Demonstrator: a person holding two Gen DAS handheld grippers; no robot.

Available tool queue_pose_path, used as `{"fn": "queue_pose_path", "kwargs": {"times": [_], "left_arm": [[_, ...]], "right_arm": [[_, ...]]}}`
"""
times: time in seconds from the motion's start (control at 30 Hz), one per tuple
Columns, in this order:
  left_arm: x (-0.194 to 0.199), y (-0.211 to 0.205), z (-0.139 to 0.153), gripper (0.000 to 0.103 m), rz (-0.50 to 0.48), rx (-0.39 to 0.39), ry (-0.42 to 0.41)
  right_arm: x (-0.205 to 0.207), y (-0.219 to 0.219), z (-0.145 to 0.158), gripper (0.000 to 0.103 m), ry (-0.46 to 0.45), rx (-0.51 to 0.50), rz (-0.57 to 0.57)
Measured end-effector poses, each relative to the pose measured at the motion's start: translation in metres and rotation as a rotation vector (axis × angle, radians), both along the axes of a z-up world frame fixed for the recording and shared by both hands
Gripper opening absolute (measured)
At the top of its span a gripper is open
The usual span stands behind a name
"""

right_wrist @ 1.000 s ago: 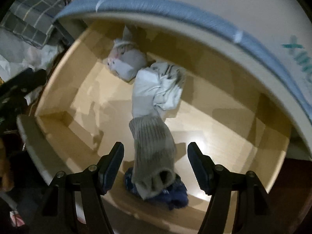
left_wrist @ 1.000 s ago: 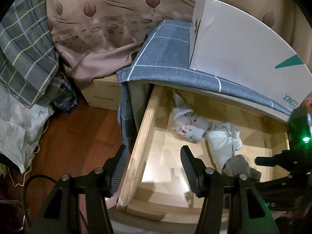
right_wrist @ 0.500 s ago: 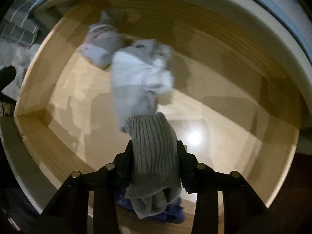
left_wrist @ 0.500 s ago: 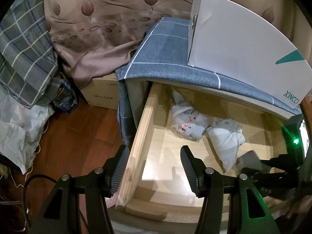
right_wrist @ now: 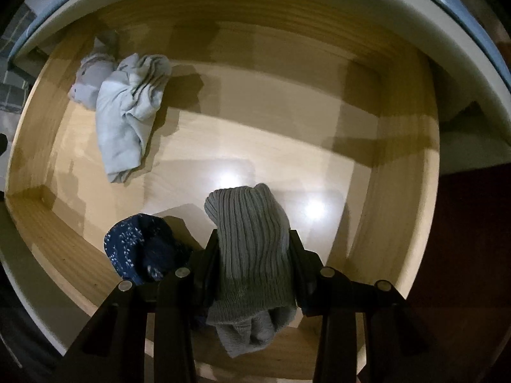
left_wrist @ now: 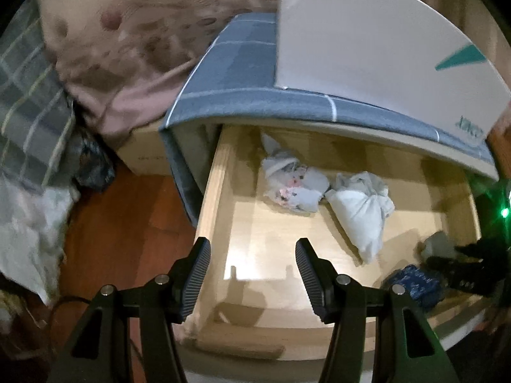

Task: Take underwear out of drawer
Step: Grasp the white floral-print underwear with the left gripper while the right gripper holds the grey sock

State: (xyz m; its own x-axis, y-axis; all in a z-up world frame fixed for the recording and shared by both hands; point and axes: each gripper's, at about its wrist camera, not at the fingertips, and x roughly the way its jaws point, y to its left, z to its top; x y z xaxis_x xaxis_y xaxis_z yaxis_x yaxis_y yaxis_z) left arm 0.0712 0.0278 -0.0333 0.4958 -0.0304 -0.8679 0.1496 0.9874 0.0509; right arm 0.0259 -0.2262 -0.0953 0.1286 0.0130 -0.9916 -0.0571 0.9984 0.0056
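Observation:
The wooden drawer (right_wrist: 402,210) stands pulled out. My right gripper (right_wrist: 254,242) points down into it and is shut on a grey ribbed rolled garment (right_wrist: 252,245), both pads pressing its sides. A dark blue speckled piece (right_wrist: 140,249) lies beside it at the drawer's front. A pale blue-white bundle (right_wrist: 127,111) and a small white printed bundle (right_wrist: 87,79) lie at the back left. In the left wrist view my left gripper (left_wrist: 253,274) hangs open over the drawer's front left corner (left_wrist: 210,210), holding nothing; the right gripper (left_wrist: 463,261) shows dark at the right edge with the grey garment (left_wrist: 437,242).
A grey checked cloth (left_wrist: 230,73) covers the cabinet top, with a white box (left_wrist: 367,38) on it. A cardboard box (left_wrist: 143,150), a beige patterned curtain (left_wrist: 127,48) and piled plaid fabric (left_wrist: 28,102) stand on the left over the reddish wood floor (left_wrist: 127,223).
My right gripper closed on the grey ribbed garment and carried it rightwards off the dark blue piece, which now lies uncovered. The left gripper stayed open, rolling slightly.

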Motion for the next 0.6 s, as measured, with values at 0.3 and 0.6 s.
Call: {"fn": "queue_pose_path", "kwargs": {"times": [0.3,0.6], "left_arm": [[-0.019,-0.060,-0.008,0.057,-0.389,0.580,-0.305],[-0.028,-0.088,-0.065,0.057,-0.699,0.858,-0.368]], "right_arm": [[-0.007,-0.004,-0.005,0.037,0.012,0.030,-0.017],[0.009,-0.013,-0.007,0.038,0.021,0.043,-0.025]]}}
